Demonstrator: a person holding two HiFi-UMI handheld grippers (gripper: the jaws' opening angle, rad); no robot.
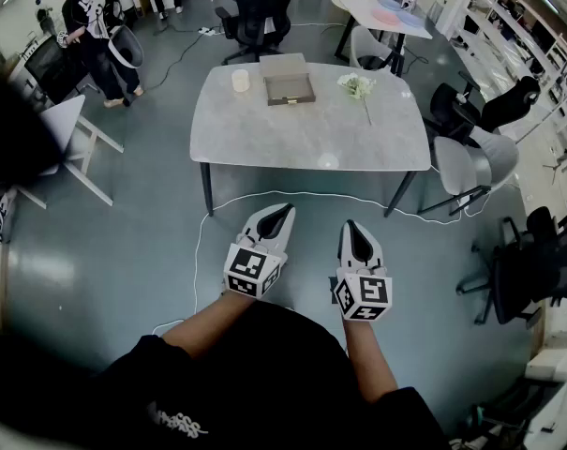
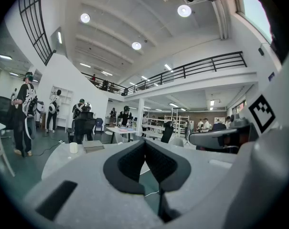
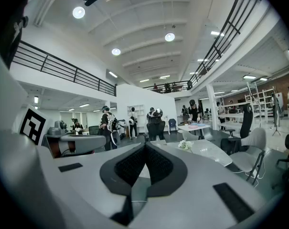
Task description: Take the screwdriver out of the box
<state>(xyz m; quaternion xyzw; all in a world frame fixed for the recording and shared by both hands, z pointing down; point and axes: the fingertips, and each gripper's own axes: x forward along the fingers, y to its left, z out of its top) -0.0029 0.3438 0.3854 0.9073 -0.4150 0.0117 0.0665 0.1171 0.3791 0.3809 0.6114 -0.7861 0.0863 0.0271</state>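
Currently the person is standing back from the grey bench [image 1: 302,139], holding 2 tools out over the green floor [image 1: 105,270].

The left hand-held gripper [image 1: 283,210] is pointing toward the bench. Its 2 jaws are pressing together at the tips, narrow, with nothing between them. The right hand-held gripper [image 1: 350,225] is hanging just beside it, apart from it. Its jaws are likewise meeting at the tips and gripping nothing. Both are hovering well short of the bench edge, above a white cable [image 1: 264,195] that is looping across the floor.

The box [image 1: 290,89] is sitting open on the far middle of the bench, with its lid [image 1: 281,62] lying flat behind it. The screwdriver is too small to make out inside it. A white cup [image 1: 240,80] is standing just left of the box. A small bunch of flowers [image 1: 356,85] is lying to its right. A black office chair [image 1: 261,7] is standing beyond the bench.
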